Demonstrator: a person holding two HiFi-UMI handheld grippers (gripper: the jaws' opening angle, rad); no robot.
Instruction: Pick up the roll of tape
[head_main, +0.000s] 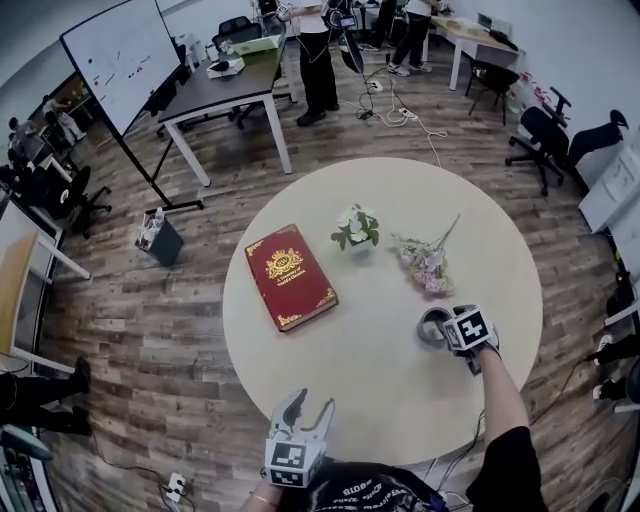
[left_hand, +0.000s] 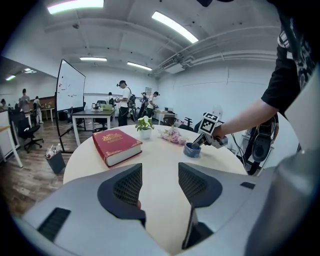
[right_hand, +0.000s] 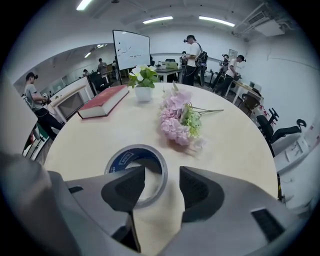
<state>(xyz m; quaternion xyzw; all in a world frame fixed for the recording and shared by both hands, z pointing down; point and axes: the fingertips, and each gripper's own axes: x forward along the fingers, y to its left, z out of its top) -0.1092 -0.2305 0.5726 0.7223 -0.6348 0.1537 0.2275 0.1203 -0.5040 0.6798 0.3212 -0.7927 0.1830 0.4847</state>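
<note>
Head view shows a round cream surface (head_main: 380, 400) on a wood-plank floor (head_main: 150, 330) in an office with a whiteboard (head_main: 120, 60) and desks (head_main: 225, 85). The roll of tape (head_main: 430, 325) lies flat near the surface's right edge. The right tool (right_hand: 162, 182), unclenched, straddles the roll's wall. The left tool (left_hand: 160, 185) hangs released and empty.

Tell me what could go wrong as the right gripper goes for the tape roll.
The right gripper has one jaw inside the hole of the roll of tape and one outside, not yet pressing. A bite on that thin wall may let the roll tilt or slip when lifted. The pink flowers lie just beyond it; a forward shove could slide it into them.
</note>
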